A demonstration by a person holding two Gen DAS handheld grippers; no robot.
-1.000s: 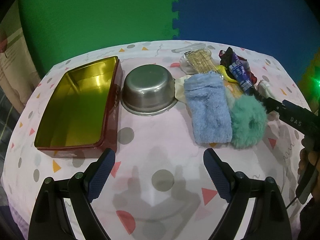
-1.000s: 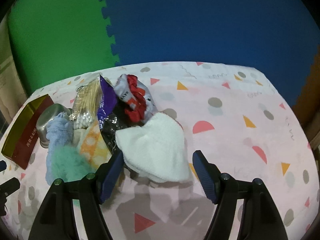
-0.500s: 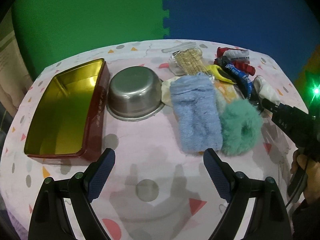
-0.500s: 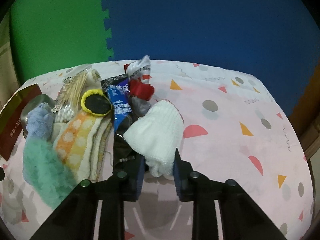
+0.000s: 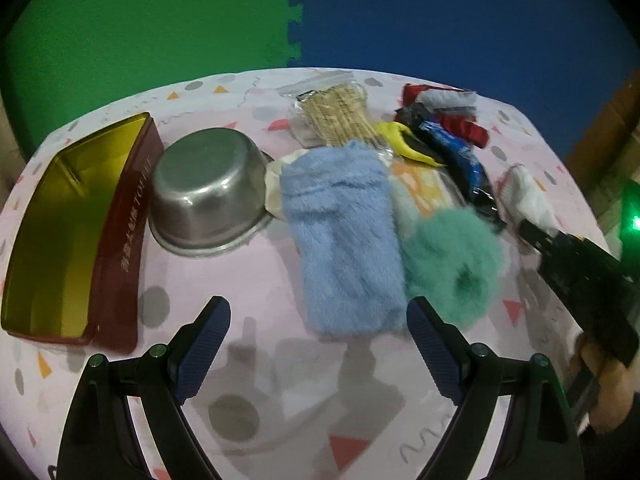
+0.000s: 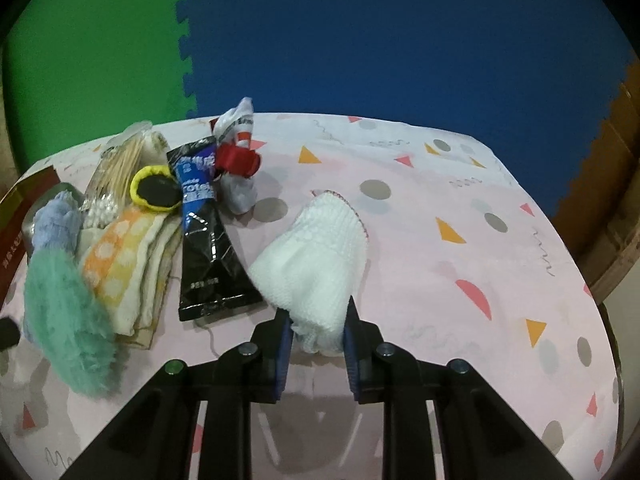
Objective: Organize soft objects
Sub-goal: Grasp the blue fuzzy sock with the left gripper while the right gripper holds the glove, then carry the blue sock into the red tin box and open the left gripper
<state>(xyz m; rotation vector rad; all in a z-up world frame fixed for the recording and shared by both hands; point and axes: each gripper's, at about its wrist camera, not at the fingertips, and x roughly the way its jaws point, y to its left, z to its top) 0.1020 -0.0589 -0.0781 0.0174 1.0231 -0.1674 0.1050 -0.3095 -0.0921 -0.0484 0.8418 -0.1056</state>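
right gripper clamping white cloth, black tube beside

This looks like a makeshift recording corner in a home rather than a real living space: behind the desk stand interlocking foam mats, a green foam mat joined to a blue foam mat by puzzle teeth. The desk wears a pink cloth printed with dots and triangles. Household odds and ends crowd it: a gold-lined tin box, an upturned steel bowl and a bag of cotton swabs.
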